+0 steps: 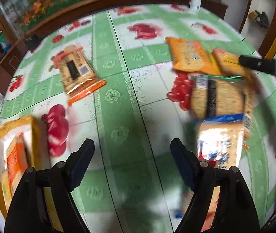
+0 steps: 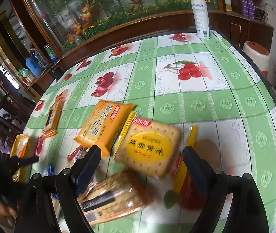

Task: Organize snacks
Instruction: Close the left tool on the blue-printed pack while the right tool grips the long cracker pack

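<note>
Home dining room, table under a fruit-print green tablecloth (image 2: 196, 101), glass-fronted wooden cabinet (image 2: 103, 5) with flower decor, spray bottle (image 2: 200, 13), household clutter on side shelves (image 2: 31, 68).

spray bottle (image 2: 201, 13) on fruit-print tablecloth (image 2: 225, 104)

Our left gripper (image 1: 132, 151) has glossy black arms, round silver pivot screws and dark navy ribbed pads on its fingers (image 1: 181, 164). Our right gripper (image 2: 141, 162) looks the same: black frame, silver screws, navy textured fingers (image 2: 86, 169).

Table (image 2: 225, 104) (fruit-print cloth): cracker packets (image 2: 147, 147), spray bottle (image 2: 201, 13).
</note>
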Action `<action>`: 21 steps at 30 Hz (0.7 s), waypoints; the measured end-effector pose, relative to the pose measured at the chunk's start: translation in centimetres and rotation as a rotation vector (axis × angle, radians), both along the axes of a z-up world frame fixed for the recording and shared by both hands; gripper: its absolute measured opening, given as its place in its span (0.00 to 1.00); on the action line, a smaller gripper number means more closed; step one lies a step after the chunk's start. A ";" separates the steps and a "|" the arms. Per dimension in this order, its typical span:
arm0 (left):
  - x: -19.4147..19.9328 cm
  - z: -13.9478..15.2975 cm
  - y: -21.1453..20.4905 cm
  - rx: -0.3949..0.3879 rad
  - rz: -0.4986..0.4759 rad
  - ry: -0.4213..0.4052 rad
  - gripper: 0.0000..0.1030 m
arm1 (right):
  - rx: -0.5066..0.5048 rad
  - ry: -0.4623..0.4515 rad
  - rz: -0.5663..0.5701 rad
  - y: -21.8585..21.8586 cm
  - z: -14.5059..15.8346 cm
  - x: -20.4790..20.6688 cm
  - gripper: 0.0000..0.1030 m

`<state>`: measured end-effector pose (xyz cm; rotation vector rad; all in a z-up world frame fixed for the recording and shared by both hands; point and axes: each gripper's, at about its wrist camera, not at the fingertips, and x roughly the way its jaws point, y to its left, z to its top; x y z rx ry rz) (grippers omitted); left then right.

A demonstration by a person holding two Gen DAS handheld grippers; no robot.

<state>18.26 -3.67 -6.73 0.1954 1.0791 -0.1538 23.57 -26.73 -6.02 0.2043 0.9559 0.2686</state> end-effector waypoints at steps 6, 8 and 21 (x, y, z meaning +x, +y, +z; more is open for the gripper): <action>-4.1 1.8 1.4 -0.304 0.055 -0.011 0.78 | 0.021 -0.003 0.029 0.6 -0.1 -4.2 0.96; -5.3 1.6 1.5 -0.348 0.103 -0.022 0.78 | 0.013 -0.005 0.017 1.1 -0.5 -6.2 0.96; -8.6 -0.6 -3.1 -0.251 0.074 -0.039 0.78 | -0.040 0.054 -0.162 3.6 -2.3 -6.4 0.96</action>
